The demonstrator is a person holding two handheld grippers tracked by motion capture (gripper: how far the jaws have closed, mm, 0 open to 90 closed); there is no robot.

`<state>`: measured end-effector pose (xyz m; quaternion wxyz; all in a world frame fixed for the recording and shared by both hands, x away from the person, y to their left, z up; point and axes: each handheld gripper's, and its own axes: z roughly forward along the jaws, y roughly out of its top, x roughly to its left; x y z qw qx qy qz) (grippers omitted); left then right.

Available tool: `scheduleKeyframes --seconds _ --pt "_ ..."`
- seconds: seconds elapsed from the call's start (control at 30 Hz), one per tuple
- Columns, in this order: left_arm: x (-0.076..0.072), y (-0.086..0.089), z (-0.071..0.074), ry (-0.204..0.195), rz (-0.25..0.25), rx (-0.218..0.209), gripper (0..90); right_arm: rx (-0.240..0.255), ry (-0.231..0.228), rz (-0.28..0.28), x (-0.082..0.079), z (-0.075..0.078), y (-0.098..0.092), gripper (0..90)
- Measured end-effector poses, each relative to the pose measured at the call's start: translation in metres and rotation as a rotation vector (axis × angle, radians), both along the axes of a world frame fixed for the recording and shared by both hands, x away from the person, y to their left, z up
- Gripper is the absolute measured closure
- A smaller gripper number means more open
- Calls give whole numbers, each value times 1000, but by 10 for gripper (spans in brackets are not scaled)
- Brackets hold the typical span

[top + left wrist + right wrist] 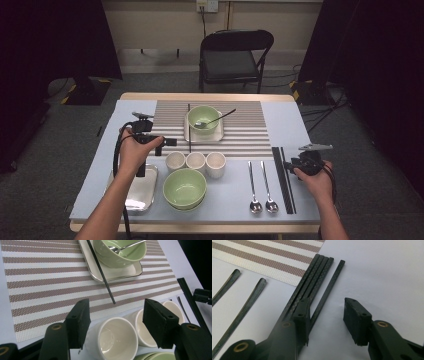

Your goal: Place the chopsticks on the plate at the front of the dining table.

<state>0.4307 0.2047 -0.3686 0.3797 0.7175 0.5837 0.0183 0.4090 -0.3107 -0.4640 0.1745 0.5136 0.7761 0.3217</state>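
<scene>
Three white cups (195, 162) stand in a row below a striped placemat (240, 135). My left gripper (165, 146) points at them from the left. In the left gripper view it (116, 307) is open with the nearest cup (115, 340) low between its jaws, and a gap shows at the right pad. Several black chopsticks (282, 175) lie side by side at the right. My right gripper (288, 165) is beside them. In the right gripper view it (325, 302) straddles one separate chopstick (329, 287), which lies flat close to the left pad and is not pinched.
A green bowl (203, 117) with a spoon sits on a small tray on the placemat, a single chopstick (189, 127) beside it. Near the front edge are another green bowl (184, 188), a steel tray (142, 192) and two spoons (261, 185). A folding chair (235, 55) stands behind the table.
</scene>
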Motion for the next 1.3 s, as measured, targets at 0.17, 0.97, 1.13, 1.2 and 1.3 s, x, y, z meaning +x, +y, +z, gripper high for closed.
scheduleKeyframes --seconds 0.17,0.97,1.13,1.2,1.3 --pt "0 -1 0 0 -2 1 394 -42 -4 21 0 1 1 603" --pt "2 -7 -1 -1 -21 13 401 -35 31 -96 4 3 -1 795" --pt "3 -10 -1 -4 -22 16 401 -57 19 -110 7 3 3 790" --pt "3 -10 -1 -4 -24 19 403 -59 20 -114 7 2 3 801" --pt "3 -11 -1 -6 -23 20 404 -63 30 -121 8 3 4 808"
